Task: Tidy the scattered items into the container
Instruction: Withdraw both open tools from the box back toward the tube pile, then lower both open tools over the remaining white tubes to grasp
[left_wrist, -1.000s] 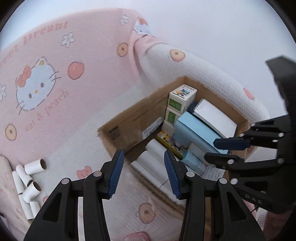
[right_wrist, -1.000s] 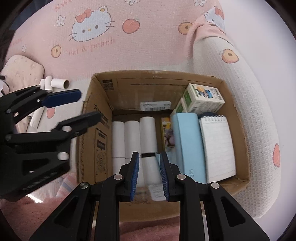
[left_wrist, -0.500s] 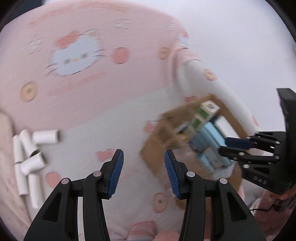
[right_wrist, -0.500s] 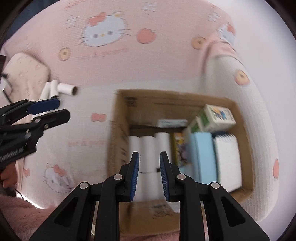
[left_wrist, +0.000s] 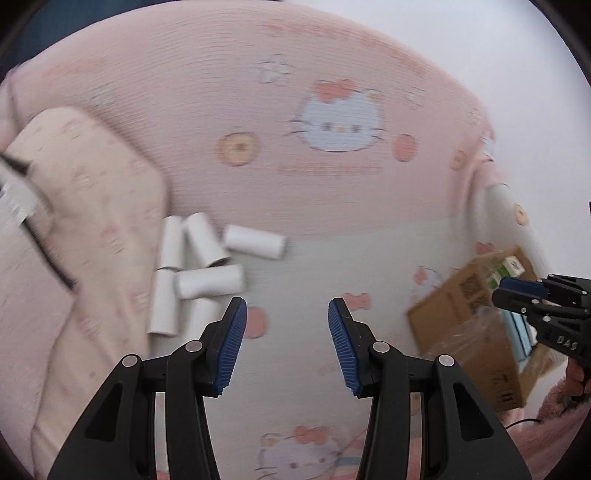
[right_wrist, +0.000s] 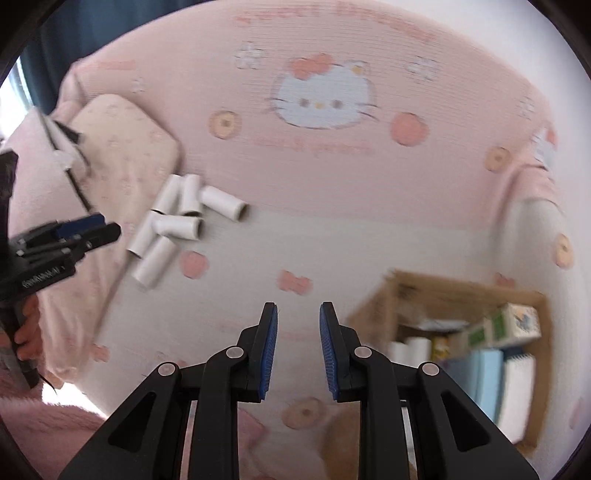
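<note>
Both cameras have swung away from the box toward the left of the bed since a second ago, and the left gripper (left_wrist: 284, 345), nearest its own lens, now has its blue-padded jaws spread wide with nothing between them. The right gripper (right_wrist: 298, 350) is parted too, more narrowly, and holds nothing. Beyond them stretches the pink and white cartoon-cat bedspread (left_wrist: 332, 206). The brown cardboard box (right_wrist: 424, 295), earlier centred under the right gripper, now sits at the right edge, with white rolls, a light blue book and a spiral notepad inside (blurred). Farther off to the left, the loose pile of white cardboard tubes (left_wrist: 199, 273) lies flat on the bedspread, just beside the cream pillow (left_wrist: 74, 229). Their long axes cross at different angles: some point away from the camera, others run sideways.
</note>
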